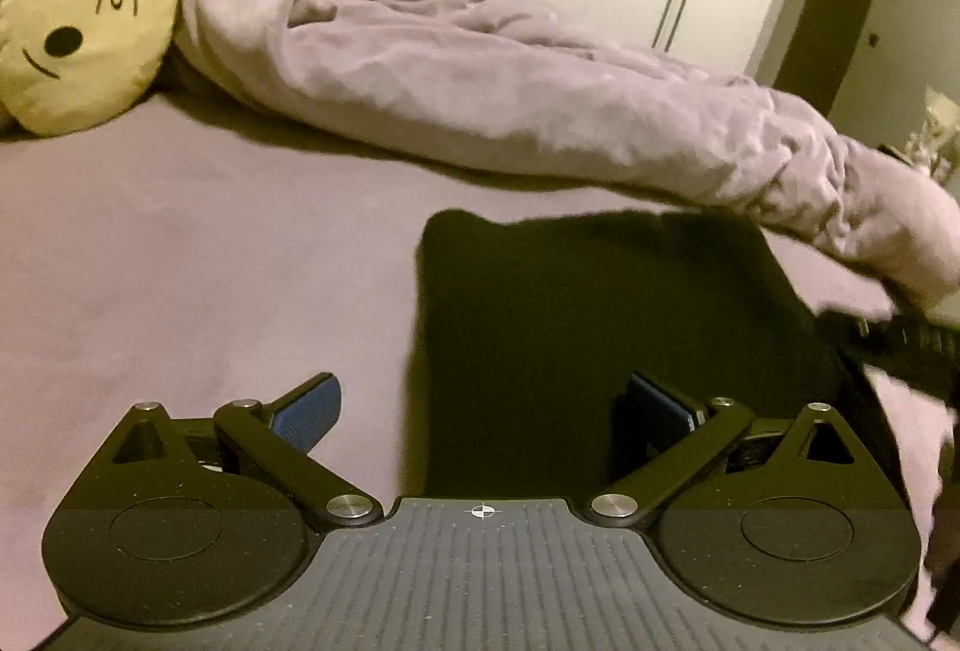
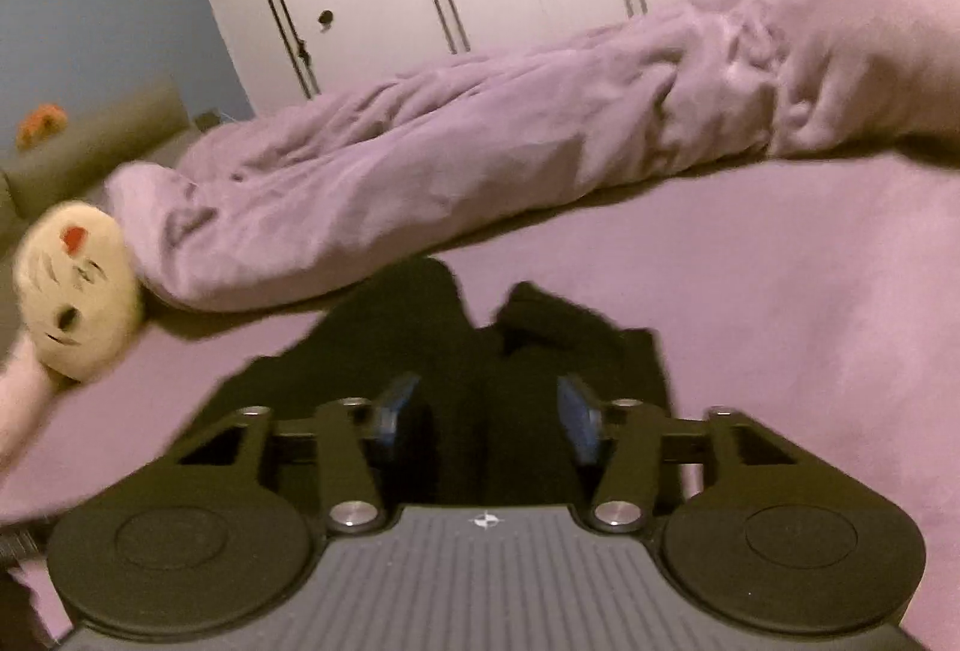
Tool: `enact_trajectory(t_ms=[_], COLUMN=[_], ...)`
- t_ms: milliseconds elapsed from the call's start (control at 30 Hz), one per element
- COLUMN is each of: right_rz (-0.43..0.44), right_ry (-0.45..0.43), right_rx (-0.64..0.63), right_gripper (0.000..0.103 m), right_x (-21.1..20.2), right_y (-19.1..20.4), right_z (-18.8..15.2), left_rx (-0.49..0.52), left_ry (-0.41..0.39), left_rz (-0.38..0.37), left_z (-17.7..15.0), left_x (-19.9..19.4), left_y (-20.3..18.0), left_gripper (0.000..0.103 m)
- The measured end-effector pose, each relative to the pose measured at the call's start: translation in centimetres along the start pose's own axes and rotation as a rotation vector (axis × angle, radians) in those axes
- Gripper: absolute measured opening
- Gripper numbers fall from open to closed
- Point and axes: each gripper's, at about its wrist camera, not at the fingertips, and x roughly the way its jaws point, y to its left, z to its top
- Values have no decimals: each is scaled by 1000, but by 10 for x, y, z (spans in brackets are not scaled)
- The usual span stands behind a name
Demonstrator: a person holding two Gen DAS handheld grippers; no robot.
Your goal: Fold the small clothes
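Left gripper (image 1: pixel 480 411) jaws wide apart, empty, over black garment (image 1: pixel 600 327) flat on bed sheet (image 1: pixel 180 261); right gripper (image 2: pixel 489 420) jaws apart, blurred, garment folds beyond indistinct; duvet (image 1: pixel 480 75) cut off right

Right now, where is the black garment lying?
The black garment lies on the purple bed sheet, centre to right in the left wrist view, just in front of the bunched purple blanket and right of the yellow emoji pillow.
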Motion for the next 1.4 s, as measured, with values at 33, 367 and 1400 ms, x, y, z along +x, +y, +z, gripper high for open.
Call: enact_trajectory(t_ms=[33,367,1400], right_rz=[19,26,-353], right_ry=[13,102,48], right_rx=[4,-201,-365], right_gripper=[49,21,88], right_x=[4,40,-85], right_y=[3,44,32], right_z=[2,7,-105], left_rx=[-5,23,-32], left_ry=[-2,22,176], left_rz=[-2,51,85], left_z=[-4,-14,-85], left_x=[-4,-33,-136], left_y=[0,8,3], left_gripper=[103,103,103])
